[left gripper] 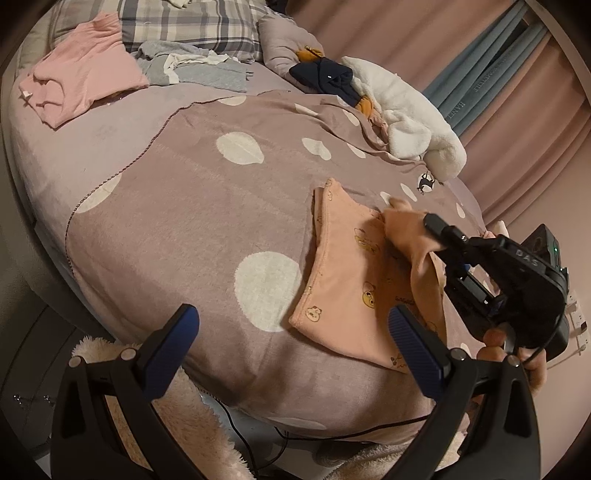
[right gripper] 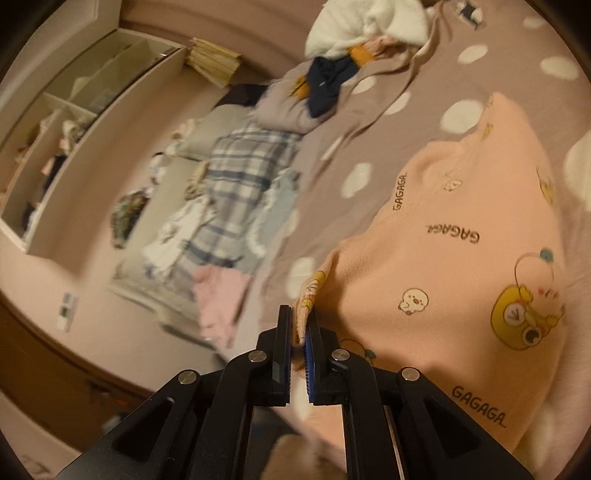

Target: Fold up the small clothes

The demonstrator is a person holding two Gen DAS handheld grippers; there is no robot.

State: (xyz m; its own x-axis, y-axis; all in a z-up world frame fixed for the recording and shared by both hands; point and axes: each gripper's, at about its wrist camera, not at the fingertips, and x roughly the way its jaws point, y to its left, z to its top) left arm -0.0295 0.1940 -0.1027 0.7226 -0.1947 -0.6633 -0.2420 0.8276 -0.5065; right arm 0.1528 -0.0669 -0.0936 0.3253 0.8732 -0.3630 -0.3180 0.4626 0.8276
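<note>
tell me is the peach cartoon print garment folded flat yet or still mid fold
Mid fold: the right gripper is shut on one edge of the peach garment, lifting it off the blanket; the rest lies spread.

Pink curtains (left gripper: pixel 388 33), dotted bed (left gripper: pixel 184 206), shelves (right gripper: pixel 74 110).

Soft matt peach garment (right gripper: pixel 461 229) on a napped blanket (left gripper: pixel 177 206); fluffy white fleece (left gripper: pixel 410 122)
</note>
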